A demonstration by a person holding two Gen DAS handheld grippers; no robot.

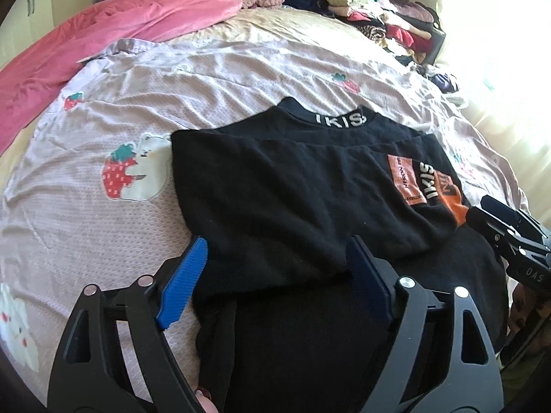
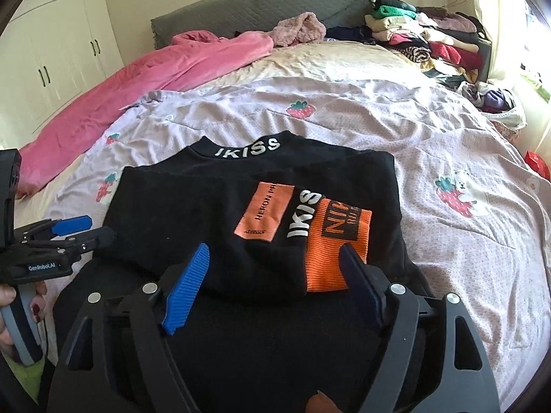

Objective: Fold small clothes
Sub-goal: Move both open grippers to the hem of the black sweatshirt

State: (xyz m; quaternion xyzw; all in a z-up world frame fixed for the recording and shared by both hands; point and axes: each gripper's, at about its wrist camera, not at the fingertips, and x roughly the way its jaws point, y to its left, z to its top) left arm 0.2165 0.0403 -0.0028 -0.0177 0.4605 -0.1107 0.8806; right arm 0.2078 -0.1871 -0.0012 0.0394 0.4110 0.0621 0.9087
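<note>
A black top [image 1: 292,186] with a white-lettered collar and orange patches lies on the bed, its sleeves folded in; it also shows in the right wrist view [image 2: 213,199]. My left gripper [image 1: 275,261] is open, its blue fingers straddling the near left part of the top. My right gripper [image 2: 272,268] is open over the near right part, by the orange cuff [image 2: 335,251]. The right gripper shows at the right edge of the left wrist view [image 1: 496,227], the left gripper at the left edge of the right wrist view [image 2: 72,230].
A lilac strawberry-print sheet [image 1: 241,75] covers the bed. A pink blanket [image 1: 113,38] lies at far left. A pile of folded clothes [image 2: 430,38] stands far right by the grey headboard [image 2: 258,3]. White wardrobes [image 2: 51,51] are at left.
</note>
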